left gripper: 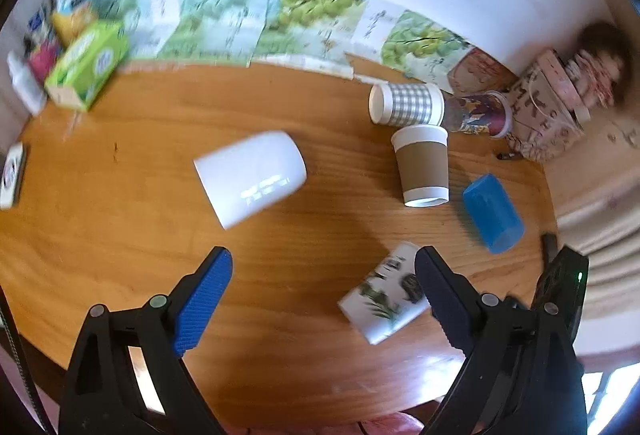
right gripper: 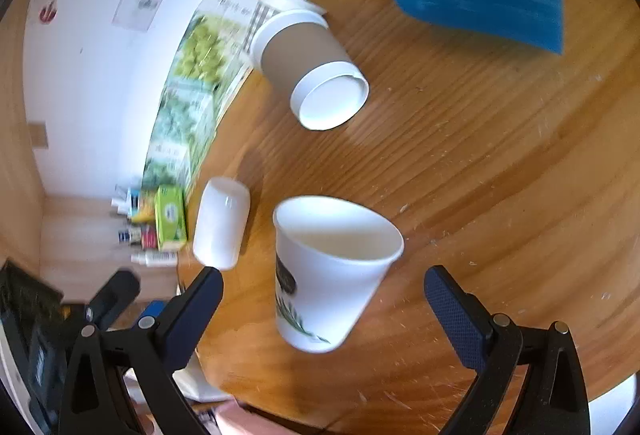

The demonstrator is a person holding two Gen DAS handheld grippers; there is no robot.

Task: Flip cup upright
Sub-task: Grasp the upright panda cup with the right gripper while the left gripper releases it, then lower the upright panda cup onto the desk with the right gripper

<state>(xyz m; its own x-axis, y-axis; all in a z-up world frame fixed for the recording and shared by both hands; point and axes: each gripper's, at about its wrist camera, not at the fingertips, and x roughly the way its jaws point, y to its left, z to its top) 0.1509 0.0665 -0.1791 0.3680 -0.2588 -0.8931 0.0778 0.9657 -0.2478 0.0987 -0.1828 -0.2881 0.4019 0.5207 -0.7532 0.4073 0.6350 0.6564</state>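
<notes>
A white paper cup with a leaf print (right gripper: 332, 271) stands mouth-up on the wooden table (right gripper: 500, 163), between the open fingers of my right gripper (right gripper: 324, 287), untouched. In the left wrist view the same cup (left gripper: 384, 299) sits just left of the right finger of my open, empty left gripper (left gripper: 324, 271). A white mug (left gripper: 250, 177) stands upside down at mid table. A brown-sleeved paper cup (left gripper: 422, 165) and a blue plastic cup (left gripper: 494, 213) also stand upside down. A checked cup (left gripper: 406, 103) lies on its side.
A colourful cup (left gripper: 480, 115) lies by a patterned gift bag (left gripper: 548, 111) at the far right. A green box (left gripper: 88, 65) and bottles stand at the far left. Printed posters (left gripper: 248, 23) line the wall behind. The table's front edge is close.
</notes>
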